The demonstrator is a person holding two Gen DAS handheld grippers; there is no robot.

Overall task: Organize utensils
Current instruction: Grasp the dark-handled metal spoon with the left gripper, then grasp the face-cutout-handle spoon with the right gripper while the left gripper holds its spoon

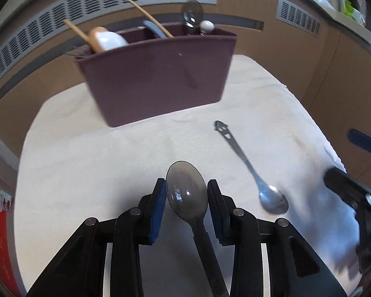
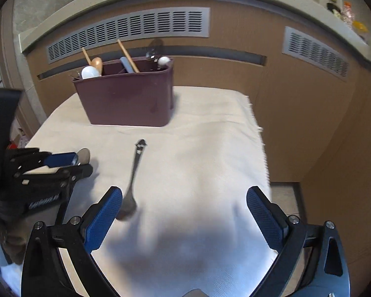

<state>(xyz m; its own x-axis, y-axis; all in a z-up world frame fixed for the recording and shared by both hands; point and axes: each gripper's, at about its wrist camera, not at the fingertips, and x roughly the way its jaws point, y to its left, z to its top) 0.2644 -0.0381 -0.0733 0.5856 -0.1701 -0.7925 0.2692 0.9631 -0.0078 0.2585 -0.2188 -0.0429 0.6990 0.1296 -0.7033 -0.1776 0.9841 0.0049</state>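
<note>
My left gripper [image 1: 186,193] is shut on a dark translucent plastic spoon [image 1: 186,190], bowl forward between the blue pads, above the white cloth; it also shows at the left of the right wrist view [image 2: 82,156]. A steel spoon [image 1: 272,198] lies on the cloth to its right, handle pointing toward the maroon utensil caddy [image 1: 155,79]. In the right wrist view the steel spoon [image 2: 132,185] lies just ahead of the left finger [image 2: 104,217] of my right gripper [image 2: 184,205], which is open and empty. The caddy [image 2: 126,101] holds several utensils.
The table is covered with a white cloth [image 2: 197,148]; its right edge drops off to the floor [image 2: 282,193]. A brown cabinet wall with grey vents [image 2: 128,32] stands behind the caddy. My right gripper shows at the right edge of the left wrist view [image 1: 358,168].
</note>
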